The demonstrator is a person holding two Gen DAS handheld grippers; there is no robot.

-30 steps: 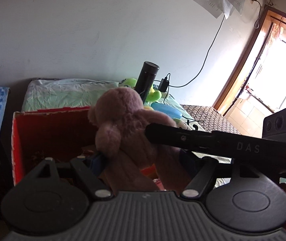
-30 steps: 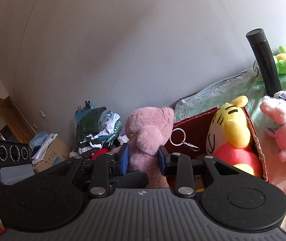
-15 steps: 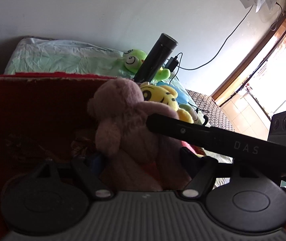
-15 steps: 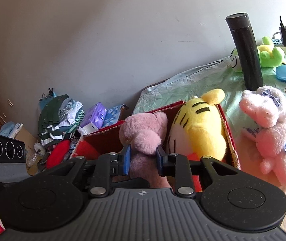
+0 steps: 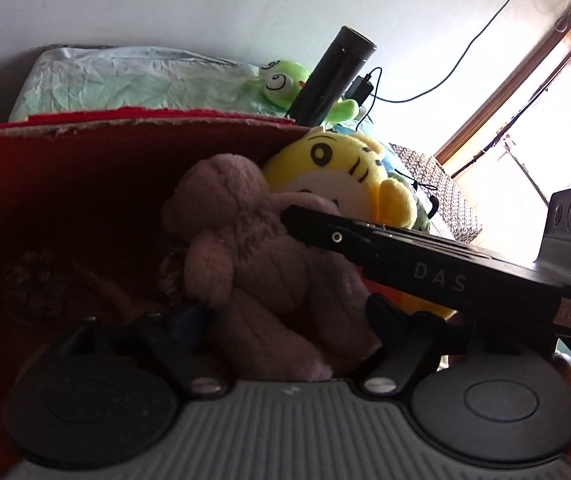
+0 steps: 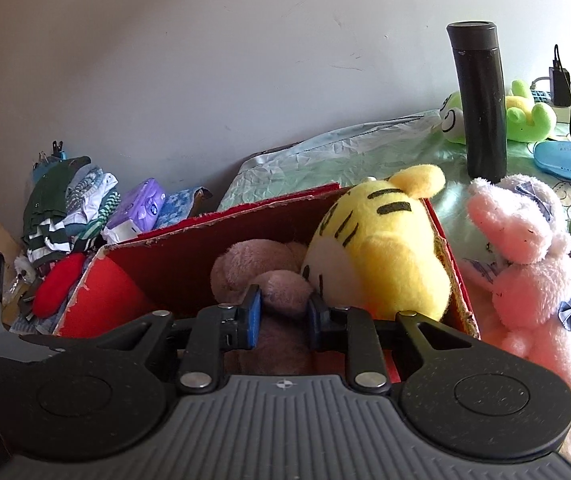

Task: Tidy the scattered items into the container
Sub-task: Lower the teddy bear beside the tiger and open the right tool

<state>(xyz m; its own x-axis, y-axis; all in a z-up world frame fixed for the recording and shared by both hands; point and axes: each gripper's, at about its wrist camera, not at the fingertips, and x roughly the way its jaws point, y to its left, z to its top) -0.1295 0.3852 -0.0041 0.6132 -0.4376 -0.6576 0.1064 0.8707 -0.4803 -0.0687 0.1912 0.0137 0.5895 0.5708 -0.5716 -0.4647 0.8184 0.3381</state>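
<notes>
Brown teddy (image 6: 261, 276) lowered into red box (image 6: 189, 240), right claw (image 6: 283, 316) closing on it, left claw (image 5: 281, 316) opening around it; next, release.

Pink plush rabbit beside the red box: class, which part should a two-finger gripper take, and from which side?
Probably the narrow neck of the pink plush rabbit, approached from above: it sits upright outside the red box, with the wide head and body harder to span.

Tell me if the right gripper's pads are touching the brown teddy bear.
Touching. The right wrist view shows the right gripper with both blue pads pressed into the brown teddy bear, its jaws closing.
</notes>
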